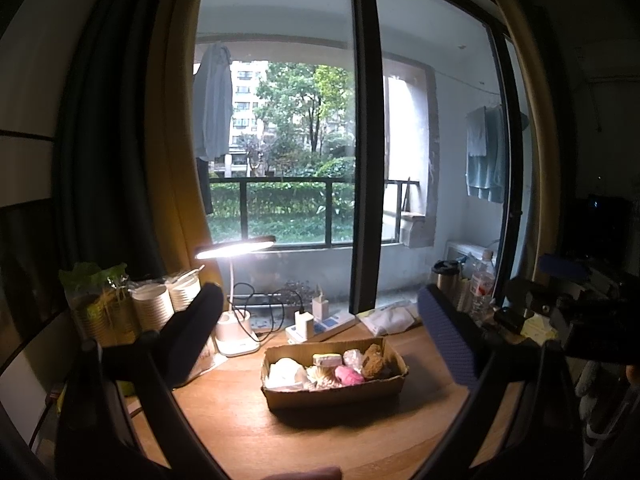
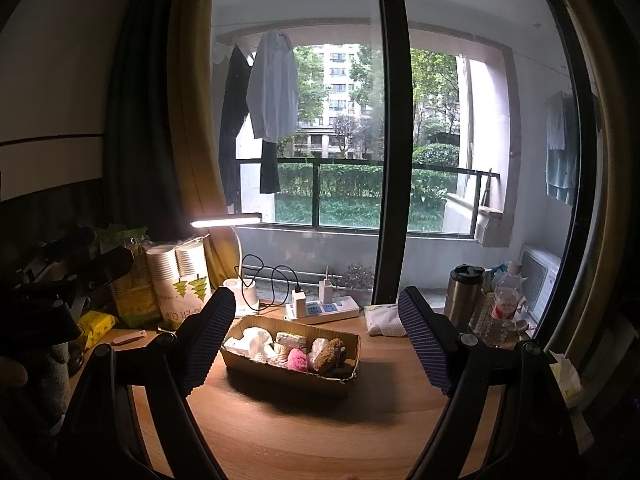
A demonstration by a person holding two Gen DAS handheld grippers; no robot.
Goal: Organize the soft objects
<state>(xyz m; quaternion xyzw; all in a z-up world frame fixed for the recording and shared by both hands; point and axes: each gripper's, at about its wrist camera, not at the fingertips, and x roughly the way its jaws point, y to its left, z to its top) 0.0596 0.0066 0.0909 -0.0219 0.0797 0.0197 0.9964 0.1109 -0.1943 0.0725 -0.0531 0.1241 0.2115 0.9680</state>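
A cardboard tray (image 1: 336, 394) stands on the wooden desk (image 1: 280, 432). It holds several soft things: a white cloth bundle (image 1: 285, 372), a pink ball (image 1: 349, 376) and a brown fuzzy toy (image 1: 376, 361). My left gripper (image 1: 320, 320) is open and empty, raised in front of the tray. In the right wrist view the tray (image 2: 288, 376) holds the white bundle (image 2: 256, 340), the pink ball (image 2: 298, 359) and the brown toy (image 2: 329, 354). My right gripper (image 2: 316, 312) is open and empty, raised in front of the tray.
A lit desk lamp (image 1: 236, 336), a power strip (image 2: 324, 309), paper cup stacks (image 2: 180, 280), a steel tumbler (image 2: 462, 296), a water bottle (image 2: 504, 304) and a white mesh pack (image 2: 384, 318) line the desk's far edge by the window.
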